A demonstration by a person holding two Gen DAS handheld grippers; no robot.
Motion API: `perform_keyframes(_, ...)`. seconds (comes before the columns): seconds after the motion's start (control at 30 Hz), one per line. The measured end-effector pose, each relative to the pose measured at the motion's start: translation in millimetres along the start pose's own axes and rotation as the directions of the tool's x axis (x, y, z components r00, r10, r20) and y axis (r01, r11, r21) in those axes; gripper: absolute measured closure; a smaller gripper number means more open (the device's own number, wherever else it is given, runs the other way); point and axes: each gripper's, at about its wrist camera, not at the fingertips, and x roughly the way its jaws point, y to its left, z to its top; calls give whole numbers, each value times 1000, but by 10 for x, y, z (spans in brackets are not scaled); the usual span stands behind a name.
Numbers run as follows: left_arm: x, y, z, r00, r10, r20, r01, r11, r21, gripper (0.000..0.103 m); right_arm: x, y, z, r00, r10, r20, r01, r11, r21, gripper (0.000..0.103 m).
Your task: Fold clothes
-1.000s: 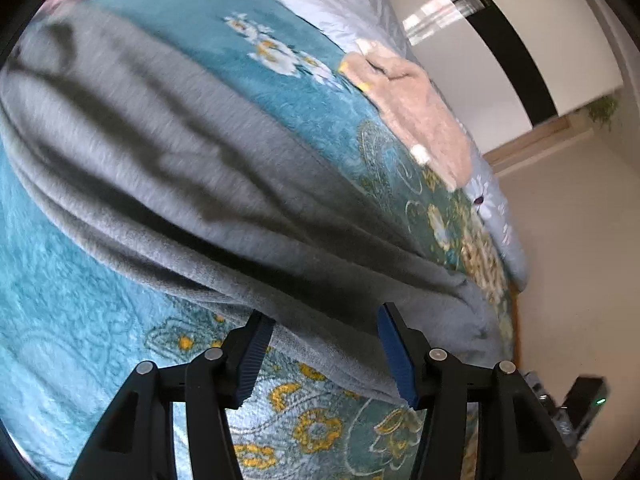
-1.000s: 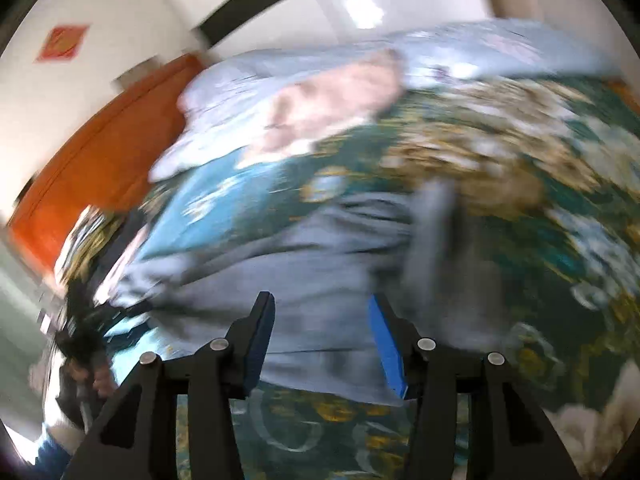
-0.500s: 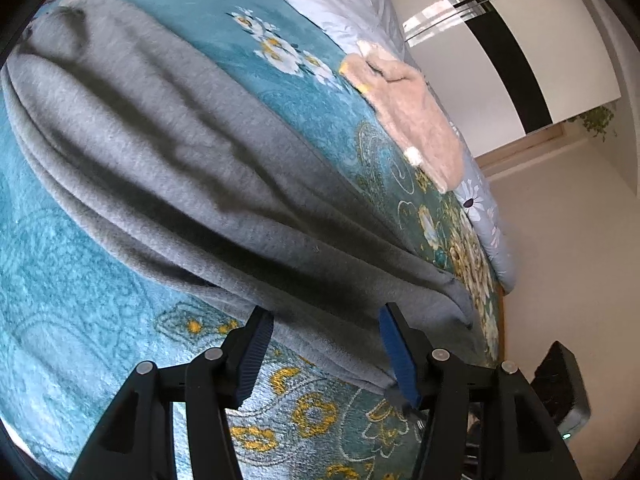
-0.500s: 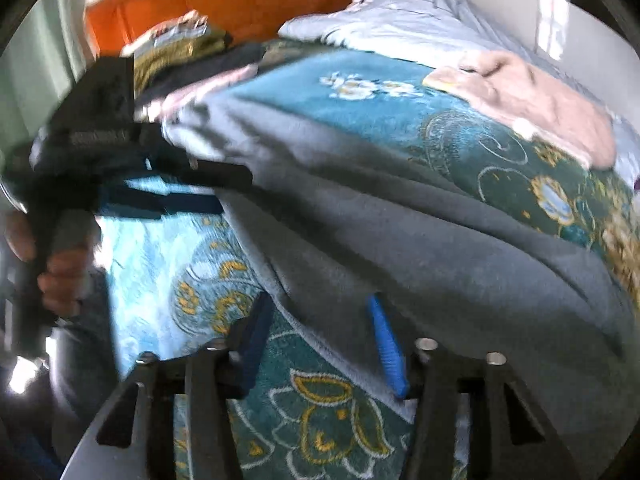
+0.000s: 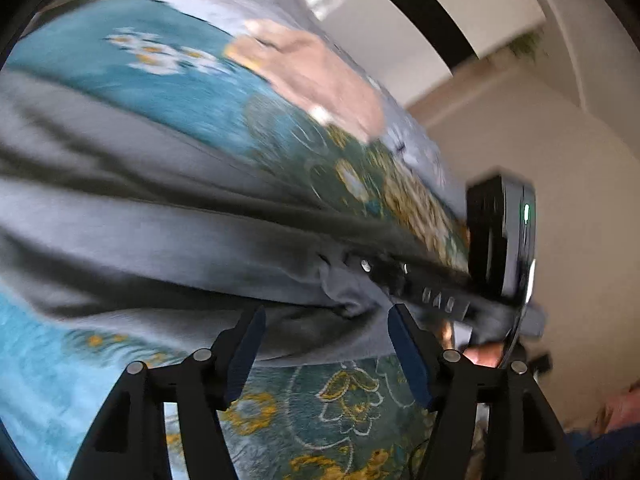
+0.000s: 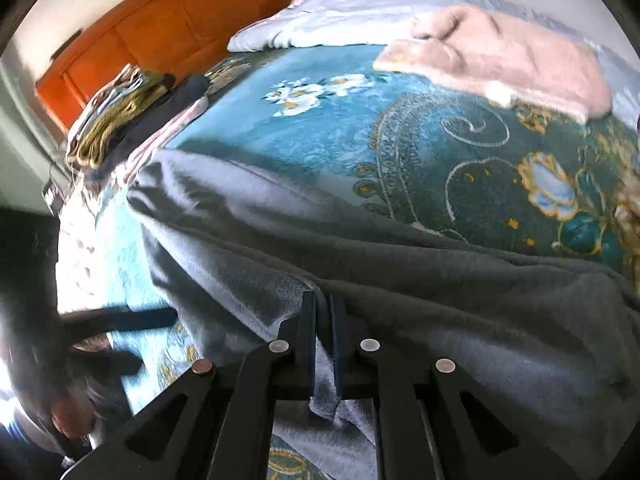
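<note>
Grey fabric fills both our views: the grey garment [image 6: 400, 280] lies stretched across the bed's teal floral blanket [image 6: 340, 128], running from 9 o'clock to 3 o'clock in the left wrist view. Our right tool [image 6: 322, 312] has its fingers together, clamped on a fold of the garment's near edge, with cloth bunched between the pads and hanging below them. In the left wrist view that same tool [image 5: 432, 292] shows at 3 o'clock, biting the cloth. Our left tool [image 5: 326, 344] has its jaws apart and opening, blue pads either side of the garment's hem [image 5: 320, 336] but not pressing on it. At 1 o'clock on the blanket lies a pink folded garment [image 6: 500, 56], touching the pale grey bedding [image 6: 360, 4] beyond it. At 10 o'clock in the right view sits a pile of clothes [image 6: 120, 120] before the orange headboard [image 6: 168, 24].
</note>
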Motion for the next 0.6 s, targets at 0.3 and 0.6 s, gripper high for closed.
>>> perform_keyframes(0.3,713,-157,71,974,-92,-208,106,993,56,35,-205,-434,-30,974,209,87,-225,938,265,95)
perform_keyframes(0.6,841,-366,-3,938,-222,-266,249,966,74,35,-1038,-841,-345,964,104,245,-190,914,358,70)
